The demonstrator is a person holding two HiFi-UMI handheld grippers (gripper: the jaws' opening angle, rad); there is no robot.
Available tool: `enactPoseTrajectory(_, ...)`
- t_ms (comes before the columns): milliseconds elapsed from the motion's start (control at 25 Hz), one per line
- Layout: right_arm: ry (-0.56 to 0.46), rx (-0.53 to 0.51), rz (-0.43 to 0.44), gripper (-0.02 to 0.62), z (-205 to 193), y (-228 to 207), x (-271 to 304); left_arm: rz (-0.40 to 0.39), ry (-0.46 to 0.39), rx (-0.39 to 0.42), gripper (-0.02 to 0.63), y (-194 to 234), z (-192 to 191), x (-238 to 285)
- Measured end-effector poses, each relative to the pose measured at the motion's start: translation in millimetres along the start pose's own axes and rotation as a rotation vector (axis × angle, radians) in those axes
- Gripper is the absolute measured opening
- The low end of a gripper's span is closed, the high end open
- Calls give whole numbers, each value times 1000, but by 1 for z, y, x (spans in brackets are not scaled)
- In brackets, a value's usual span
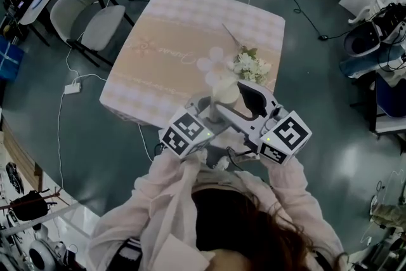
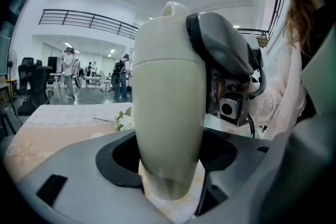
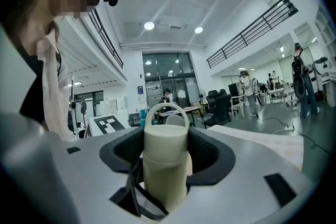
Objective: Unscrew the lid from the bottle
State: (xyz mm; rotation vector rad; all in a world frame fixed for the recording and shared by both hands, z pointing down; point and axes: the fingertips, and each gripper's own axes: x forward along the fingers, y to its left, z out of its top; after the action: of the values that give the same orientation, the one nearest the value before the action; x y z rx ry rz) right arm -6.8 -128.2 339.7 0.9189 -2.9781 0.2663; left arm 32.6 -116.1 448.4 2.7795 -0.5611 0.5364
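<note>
Beginning with the desk [image 1: 158, 66]: lying under a pale checked cloth and serving mostly as a backdrop, with the work happening at its near right corner, close to the person's chest.

Bringing the two tools in there from opposite sides. Pinching the lower body of the vessel with the left hand-held gripper [image 2: 169, 157], pads pressing on both flanks; judging this as the anchor, stopping the body from turning. Clamping the top with the right hand-held gripper [image 3: 166, 150], ribbed dark pads bearing on either side; judging this as the twisting hand.

Keeping the cream bottle [image 1: 225, 93] upright between them; not being able to tell from any view whether resting on the cloth or being held just above it. Leaving a spray of white flowers [image 1: 250, 65] near it on the cloth, untouched.

Finding the lid [image 3: 166, 140] on top, its seam to the body looking closed, so judging the unscrewing as barely begun at most. Noting a thin loop handle [image 3: 165, 110] arching over it.

Getting only the layout from the head view, with the marker cubes masking both grips. Getting the bottle's full height, and the other tool's dark jaw wrapping the top, only from the left gripper view. Reading the handle as a loop, and the pads' contact on the lid, only from the right gripper view.
</note>
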Motion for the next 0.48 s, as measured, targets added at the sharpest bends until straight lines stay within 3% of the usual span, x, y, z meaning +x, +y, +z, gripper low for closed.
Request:
enactPoseTrajectory(120, 2, -24, 50, 275, -1, 7, -2, -46, 11, 22, 316, -6, -1, 0)
enactPoseTrajectory(240, -12, -68, 151, 275, 1, 19, -6, -114, 7, 71, 316, -17, 2, -2)
enactPoseTrajectory(480, -69, -60, 356, 276, 5, 32, -23, -245, 19, 164, 316, -39, 2, -7)
